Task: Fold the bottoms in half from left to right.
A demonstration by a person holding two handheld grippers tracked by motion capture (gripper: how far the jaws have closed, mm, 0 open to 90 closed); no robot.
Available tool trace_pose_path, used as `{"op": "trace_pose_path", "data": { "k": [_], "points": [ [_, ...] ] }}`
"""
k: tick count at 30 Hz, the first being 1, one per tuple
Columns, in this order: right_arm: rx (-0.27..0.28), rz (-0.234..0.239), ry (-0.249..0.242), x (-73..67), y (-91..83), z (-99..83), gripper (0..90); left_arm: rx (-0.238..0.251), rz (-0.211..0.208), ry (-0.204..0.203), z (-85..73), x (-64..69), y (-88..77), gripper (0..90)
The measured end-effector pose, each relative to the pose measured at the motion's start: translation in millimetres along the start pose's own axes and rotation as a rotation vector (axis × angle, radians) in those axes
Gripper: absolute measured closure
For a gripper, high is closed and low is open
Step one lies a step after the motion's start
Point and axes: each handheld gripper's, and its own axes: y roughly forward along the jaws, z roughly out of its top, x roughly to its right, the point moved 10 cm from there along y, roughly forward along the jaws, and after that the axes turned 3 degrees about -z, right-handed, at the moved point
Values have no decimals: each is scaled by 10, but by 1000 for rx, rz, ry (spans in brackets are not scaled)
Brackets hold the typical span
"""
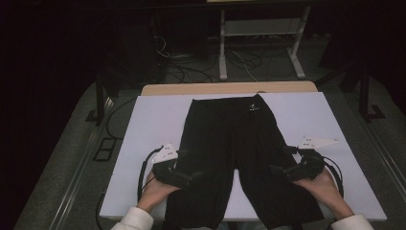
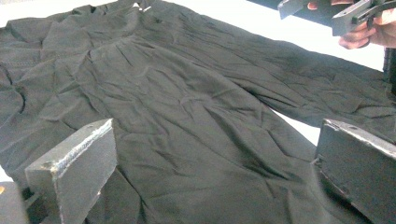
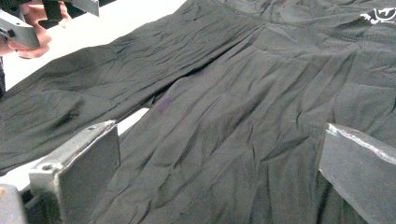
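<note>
A pair of black trousers (image 1: 230,139) lies flat on a white board (image 1: 153,120), waistband at the far side with a small white logo (image 1: 252,107), legs running toward me. My left gripper (image 1: 190,165) sits at the outer edge of the left leg, jaws wide apart and pointing inward over the cloth. In the left gripper view the creased fabric (image 2: 187,107) spreads between and beyond the open gripper (image 2: 215,172). My right gripper (image 1: 282,159) sits at the outer edge of the right leg, open too, over wrinkled cloth (image 3: 261,93) in the right gripper view (image 3: 219,172). Neither holds anything.
The white board rests on a wooden tabletop (image 1: 230,88) whose far edge shows. Behind it, a white metal frame (image 1: 222,48) and loose cables (image 1: 191,72) lie on the dark floor. Bare board (image 1: 311,115) flanks the trousers on both sides.
</note>
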Motion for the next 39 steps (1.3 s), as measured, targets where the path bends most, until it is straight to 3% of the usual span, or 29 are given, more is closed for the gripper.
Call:
{"op": "trace_pose_path", "data": {
  "k": [24,39],
  "points": [
    [7,-11,9,2,-27,15,0,-3,10,0,-2,-8,-17,0],
    [-11,-27,-1,43,45,219,0,-5,20,0,-9,-12,-23,0]
  ]
}}
